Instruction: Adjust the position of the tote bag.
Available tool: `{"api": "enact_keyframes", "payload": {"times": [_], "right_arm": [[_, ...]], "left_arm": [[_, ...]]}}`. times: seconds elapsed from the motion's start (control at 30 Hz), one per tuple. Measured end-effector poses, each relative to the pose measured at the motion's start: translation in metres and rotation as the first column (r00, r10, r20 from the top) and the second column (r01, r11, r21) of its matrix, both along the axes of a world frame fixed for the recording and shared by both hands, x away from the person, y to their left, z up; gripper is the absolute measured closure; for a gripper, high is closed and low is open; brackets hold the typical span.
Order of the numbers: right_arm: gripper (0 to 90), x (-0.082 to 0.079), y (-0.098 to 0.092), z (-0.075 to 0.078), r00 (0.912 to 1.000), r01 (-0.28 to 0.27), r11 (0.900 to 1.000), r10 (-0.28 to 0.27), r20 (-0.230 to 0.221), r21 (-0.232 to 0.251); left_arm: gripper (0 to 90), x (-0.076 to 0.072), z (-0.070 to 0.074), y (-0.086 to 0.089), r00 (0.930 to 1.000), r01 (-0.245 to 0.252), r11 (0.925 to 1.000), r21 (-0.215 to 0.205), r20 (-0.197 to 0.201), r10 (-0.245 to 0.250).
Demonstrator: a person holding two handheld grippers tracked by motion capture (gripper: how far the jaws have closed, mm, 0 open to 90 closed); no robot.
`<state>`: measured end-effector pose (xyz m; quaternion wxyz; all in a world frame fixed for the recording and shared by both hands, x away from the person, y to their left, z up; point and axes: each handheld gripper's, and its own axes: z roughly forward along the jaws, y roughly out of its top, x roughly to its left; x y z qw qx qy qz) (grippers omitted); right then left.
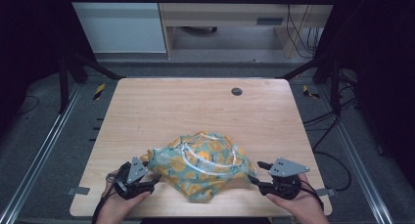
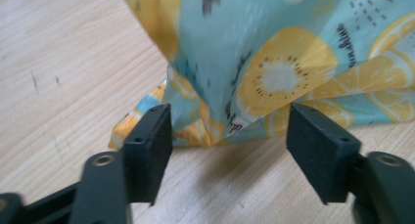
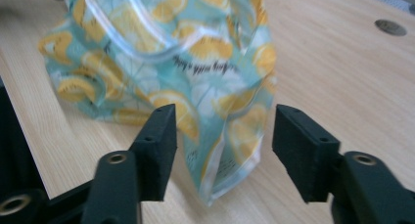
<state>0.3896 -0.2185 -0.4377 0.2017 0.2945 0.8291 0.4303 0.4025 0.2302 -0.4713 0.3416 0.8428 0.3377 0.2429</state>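
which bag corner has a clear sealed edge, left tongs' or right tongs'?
The corner at the right tongs: the bag ends there in a clear seam. The one at the left tongs is crumpled print.

There's dark script lettering on the crumpled turquoise plastic bag with yellow citrus slices, just beyond the right gripper's jaws, too blurred to read.

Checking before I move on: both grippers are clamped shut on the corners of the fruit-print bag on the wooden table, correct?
Not quite. Both grippers, left gripper and right gripper, stand open, pads apart from the bag; each gripper view shows this. The bag does lie on the wooden table.
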Motion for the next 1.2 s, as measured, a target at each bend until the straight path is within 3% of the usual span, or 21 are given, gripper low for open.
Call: {"api": "enact_keyframes", "payload": {"times": [0.17, 0.3, 0.4, 0.6, 0.77, 0.97, 1.2], "right_arm": [[42.4, 0.016, 0.005, 0.020, 1.0000, -0.002, 1.000, 0.002, 0.000, -0.008], [48.9, 0.049, 0.021, 0.032, 1.0000, 0.005, 1.000, -0.005, -0.006, -0.019], [51.4, 0.077, 0.036, 0.033, 0.9995, 0.000, 1.000, -0.001, -0.031, -0.019], [52.8, 0.122, 0.068, 0.022, 0.9959, -0.015, 0.999, 0.011, -0.089, -0.052], [57.1, 0.134, 0.083, 0.010, 0.9906, -0.052, 0.996, 0.042, -0.130, -0.079], [89.8, 0.137, 0.087, 0.008, 0.9878, -0.082, 0.993, 0.069, -0.140, -0.086], [90.0, 0.125, 0.081, 0.026, 0.9946, -0.078, 0.996, 0.075, -0.071, -0.043]], "left_arm": [[23.1, 0.001, 0.002, 0.001, 0.9995, -0.028, 0.9989, -0.037, -0.014, 0.028], [16.8, 0.000, 0.003, 0.002, 0.9994, -0.024, 0.9984, -0.052, -0.026, 0.022], [15.9, 0.000, 0.003, 0.002, 0.9994, -0.014, 0.9973, -0.072, -0.032, 0.012], [15.2, 0.000, 0.003, 0.001, 0.9991, -0.002, 0.9977, -0.067, -0.041, -0.001], [15.3, 0.000, 0.002, 0.000, 0.9991, -0.002, 0.9985, -0.055, -0.043, 0.000], [15.3, -0.001, 0.002, -0.003, 0.9990, -0.001, 0.9989, -0.047, -0.046, -0.001], [15.4, -0.001, 0.004, 0.002, 0.9990, -0.023, 0.9984, -0.051, -0.039, 0.021]]}}
